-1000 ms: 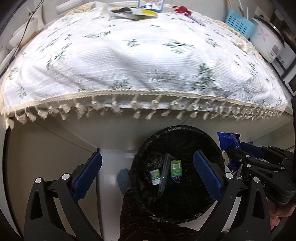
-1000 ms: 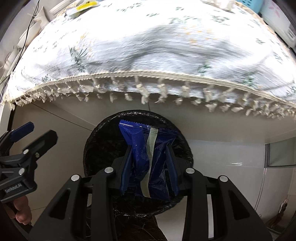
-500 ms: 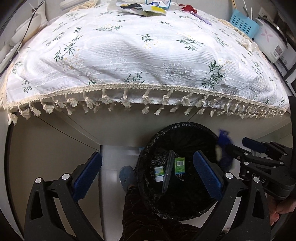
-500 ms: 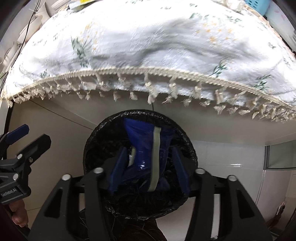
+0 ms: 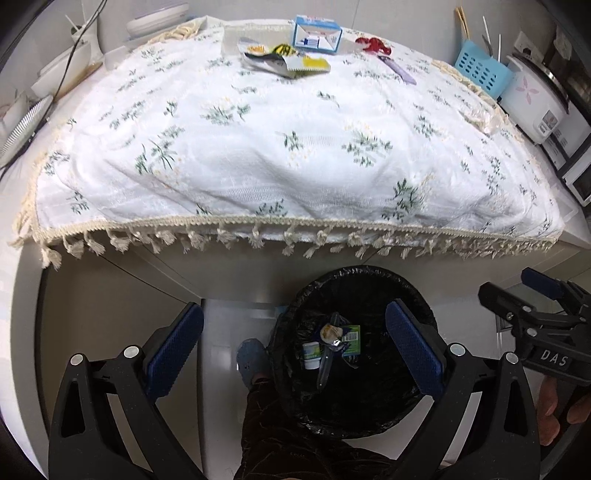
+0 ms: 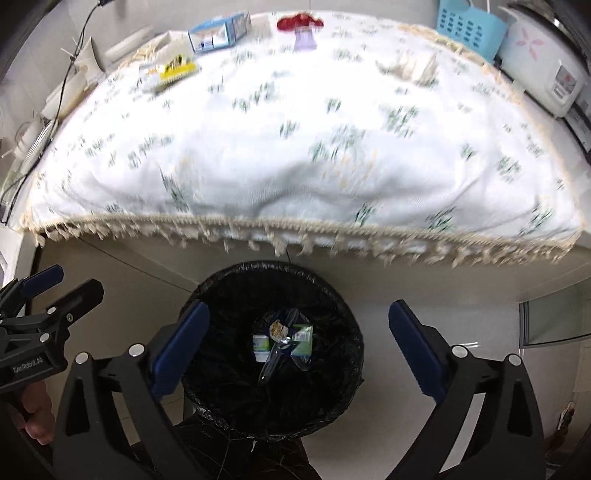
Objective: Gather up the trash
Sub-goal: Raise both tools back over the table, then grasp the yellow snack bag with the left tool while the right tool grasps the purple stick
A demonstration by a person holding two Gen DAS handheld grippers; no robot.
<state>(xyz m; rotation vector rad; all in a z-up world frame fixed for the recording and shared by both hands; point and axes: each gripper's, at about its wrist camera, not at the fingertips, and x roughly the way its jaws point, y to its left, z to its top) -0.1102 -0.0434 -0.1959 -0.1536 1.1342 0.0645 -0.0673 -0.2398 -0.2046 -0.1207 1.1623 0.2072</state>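
A black-lined trash bin (image 5: pixel 369 398) stands on the floor below the table's front edge; it also shows in the right wrist view (image 6: pixel 332 387). Several pieces of trash (image 6: pixel 282 341) lie inside it. My left gripper (image 5: pixel 293 349) is open and empty above the bin's left side. My right gripper (image 6: pixel 299 345) is open and empty above the bin. On the far side of the floral tablecloth (image 5: pixel 295 147) lie a yellow wrapper (image 5: pixel 284 61), a blue-white carton (image 5: pixel 317 35), a red item (image 5: pixel 373 44) and a purple piece (image 5: pixel 400 72).
A blue basket (image 5: pixel 480 72) and a white rice cooker (image 5: pixel 535 99) stand at the table's back right. A microwave (image 5: pixel 580 177) is at the right edge. Cables and white appliances (image 5: pixel 55 74) sit at the left. My shoe (image 5: pixel 251 358) is beside the bin.
My right gripper opened and the blue wrapper dropped into the bin. Both grippers rose and tilted toward the table, so more of the tablecloth shows.
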